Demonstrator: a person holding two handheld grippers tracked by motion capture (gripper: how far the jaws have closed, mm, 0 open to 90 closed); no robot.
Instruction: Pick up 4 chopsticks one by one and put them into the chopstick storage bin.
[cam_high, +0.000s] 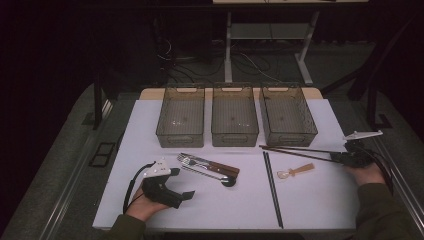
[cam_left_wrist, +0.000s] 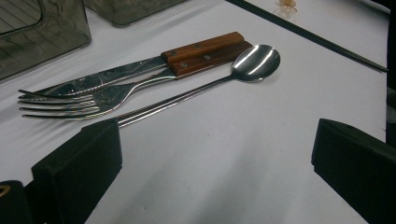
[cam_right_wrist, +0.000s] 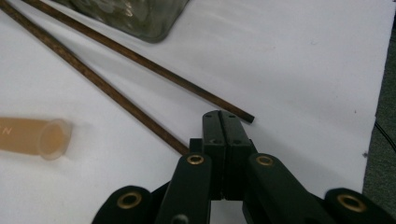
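brown chopstick (cam_right_wrist: 98, 81) end hidden behind jaws

Dim room, one lit table in the middle of it.
The white table top (cam_high: 320, 200) catches all the light; around it the grey floor (cam_high: 60, 165) fades to black. Behind, a second table's pale legs (cam_high: 228, 50) stand over a tangle of cables (cam_high: 250, 62), and dark stands flank both sides.
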